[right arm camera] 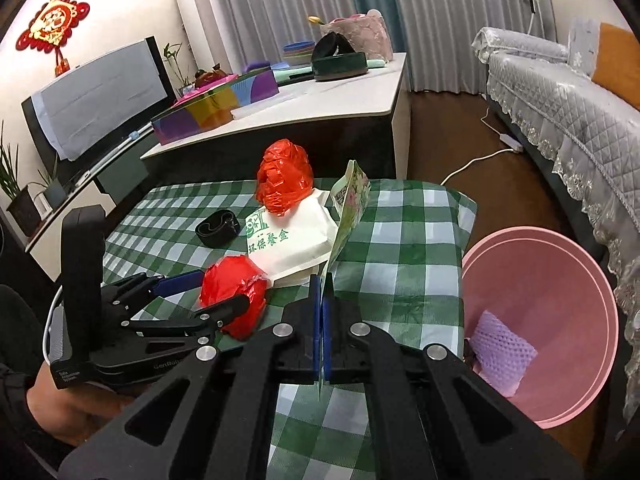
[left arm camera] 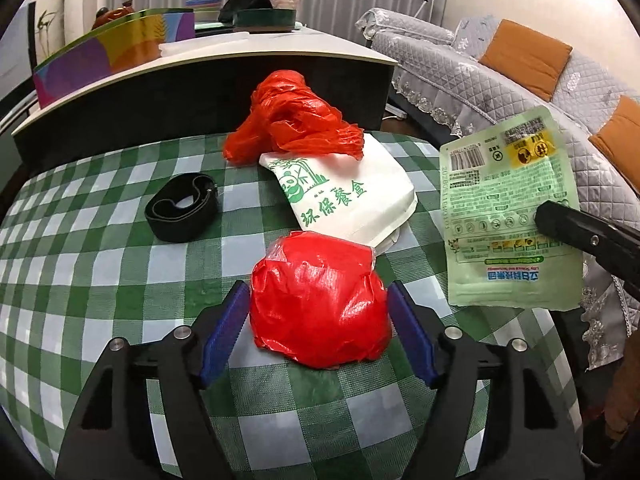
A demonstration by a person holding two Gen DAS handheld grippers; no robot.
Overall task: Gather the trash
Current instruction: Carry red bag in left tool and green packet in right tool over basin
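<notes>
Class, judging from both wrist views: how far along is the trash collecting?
Done: a purple net lies in the pink bin. In hand: the right gripper pinches a green packet; the left gripper, jaws open, straddles a red bundle. Left: red bag, white box, black band.

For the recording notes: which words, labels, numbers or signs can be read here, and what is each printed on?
"环保餐盒", green, beside a panda drawing: on the white takeaway box.
"GenRob", cut off: on the body of the left hand-held gripper.
Small label on the same body: too small to read.
Green packet in the right hand-held gripper: barcode, digits and fine print too blurred to read.
Red wall ornament: gold character not legible.
</notes>
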